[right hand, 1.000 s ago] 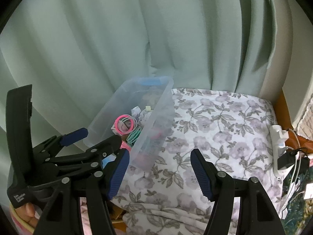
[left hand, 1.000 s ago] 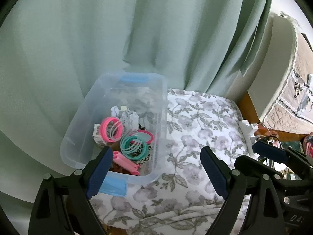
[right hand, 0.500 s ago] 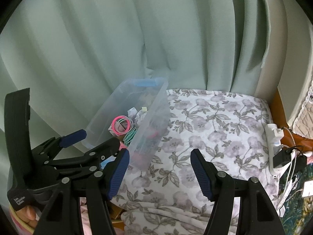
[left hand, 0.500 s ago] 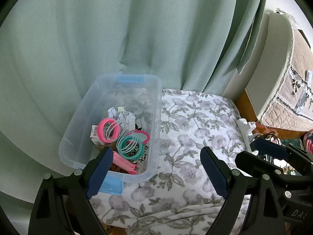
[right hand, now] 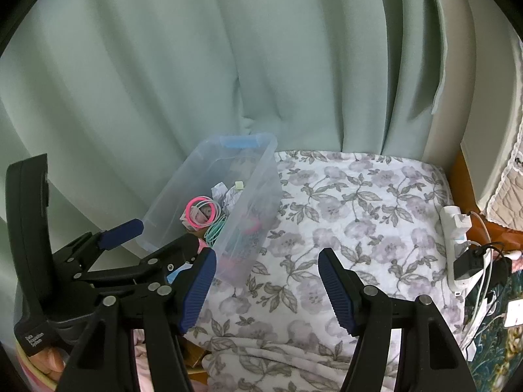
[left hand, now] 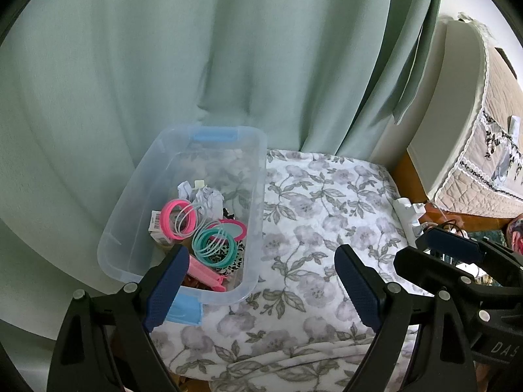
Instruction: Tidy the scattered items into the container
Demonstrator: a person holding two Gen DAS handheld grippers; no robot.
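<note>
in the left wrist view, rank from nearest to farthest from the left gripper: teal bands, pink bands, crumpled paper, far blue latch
1. teal bands, near end of the bin
2. pink bands, just beyond, toward the left wall
3. crumpled paper, mid-bin
4. far blue latch, on the far rim

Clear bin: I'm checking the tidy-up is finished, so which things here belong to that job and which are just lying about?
Job:
clear bin
pink bangles
teal bangles
pink clip
crumpled paper

Lying about:
floral cover
green curtain
power strip
</note>
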